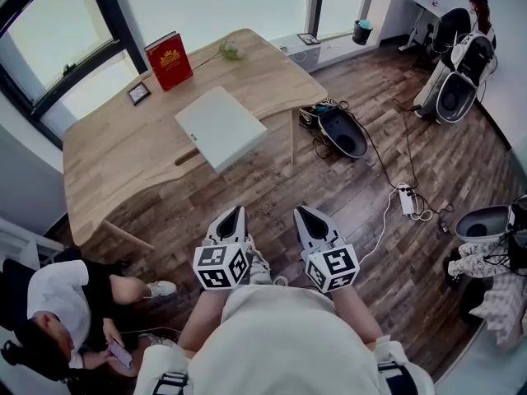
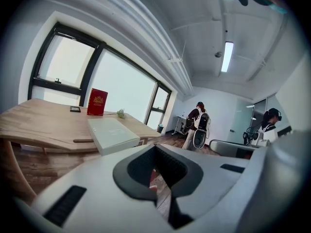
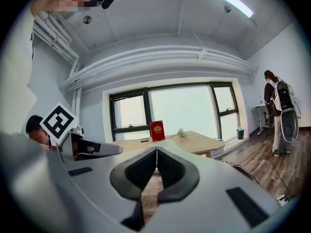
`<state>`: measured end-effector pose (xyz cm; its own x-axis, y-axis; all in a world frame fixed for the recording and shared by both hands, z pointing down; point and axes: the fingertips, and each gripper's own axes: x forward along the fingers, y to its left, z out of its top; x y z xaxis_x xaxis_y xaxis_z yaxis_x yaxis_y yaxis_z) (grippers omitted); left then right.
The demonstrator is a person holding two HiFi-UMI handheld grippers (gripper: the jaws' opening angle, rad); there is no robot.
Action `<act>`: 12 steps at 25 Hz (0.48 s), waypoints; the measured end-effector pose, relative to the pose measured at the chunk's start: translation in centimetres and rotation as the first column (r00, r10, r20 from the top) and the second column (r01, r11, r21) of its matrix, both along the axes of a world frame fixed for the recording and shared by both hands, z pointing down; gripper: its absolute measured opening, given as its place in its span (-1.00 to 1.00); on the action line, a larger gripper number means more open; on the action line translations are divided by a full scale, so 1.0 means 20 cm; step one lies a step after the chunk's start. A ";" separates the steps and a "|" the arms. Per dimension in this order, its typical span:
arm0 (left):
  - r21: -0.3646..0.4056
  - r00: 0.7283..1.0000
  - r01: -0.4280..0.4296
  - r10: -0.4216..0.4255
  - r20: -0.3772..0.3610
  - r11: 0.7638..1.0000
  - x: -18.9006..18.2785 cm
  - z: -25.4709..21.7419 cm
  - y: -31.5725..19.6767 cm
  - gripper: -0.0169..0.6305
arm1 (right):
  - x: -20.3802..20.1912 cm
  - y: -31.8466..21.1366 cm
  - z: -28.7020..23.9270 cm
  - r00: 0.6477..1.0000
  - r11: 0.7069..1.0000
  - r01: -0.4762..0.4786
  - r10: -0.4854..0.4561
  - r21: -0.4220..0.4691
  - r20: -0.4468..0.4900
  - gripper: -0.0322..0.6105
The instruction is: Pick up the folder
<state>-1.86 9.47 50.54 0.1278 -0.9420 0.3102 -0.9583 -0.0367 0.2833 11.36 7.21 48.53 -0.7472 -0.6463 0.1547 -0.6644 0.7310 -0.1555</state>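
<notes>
The folder (image 1: 221, 127), white and flat, lies on the counter (image 1: 123, 155) with its near corner jutting over the front edge. Its long axis runs from about 10 to 4 o'clock in the head view. It sits at 12 o'clock from the left claw (image 1: 233, 215) and at 11 from the right claw (image 1: 306, 214). Left is nearer, though both are well short of it. Both claws are closed and empty, held side by side over the wood floor (image 1: 346, 188). A red book (image 1: 169, 60) stands at the counter's far edge by the windows. A seated person (image 1: 58, 303) is at 8 o'clock.
</notes>
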 end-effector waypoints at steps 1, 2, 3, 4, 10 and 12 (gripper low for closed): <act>-0.001 1.000 0.004 -0.004 -0.001 1.000 -0.01 0.00 0.00 -0.89 | -0.01 0.00 0.01 1.000 1.000 0.005 -0.005 -0.002 -0.004 -0.84; -0.002 1.000 0.007 -0.007 -0.003 1.000 -0.01 0.00 0.00 -0.89 | -0.02 -0.01 0.01 1.000 1.000 0.011 -0.011 -0.002 -0.005 -0.84; -0.004 1.000 0.010 -0.010 -0.007 1.000 -0.02 0.01 -0.01 -0.89 | -0.03 -0.01 0.02 1.000 1.000 0.016 -0.016 -0.002 -0.003 -0.84; -0.007 1.000 0.013 -0.013 -0.011 1.000 -0.03 0.01 -0.01 -0.89 | -0.04 -0.02 0.02 1.000 1.000 0.020 -0.020 -0.002 0.000 -0.84; -0.021 0.999 0.027 -0.028 -0.021 0.999 -0.07 0.03 -0.07 -0.89 | -0.08 -0.08 0.03 0.999 0.999 0.032 -0.031 -0.023 0.009 -0.84; -0.021 0.999 0.028 -0.028 -0.024 0.999 -0.09 0.03 -0.10 -0.89 | -0.09 -0.11 0.03 1.000 0.999 0.029 -0.029 -0.023 0.007 -0.84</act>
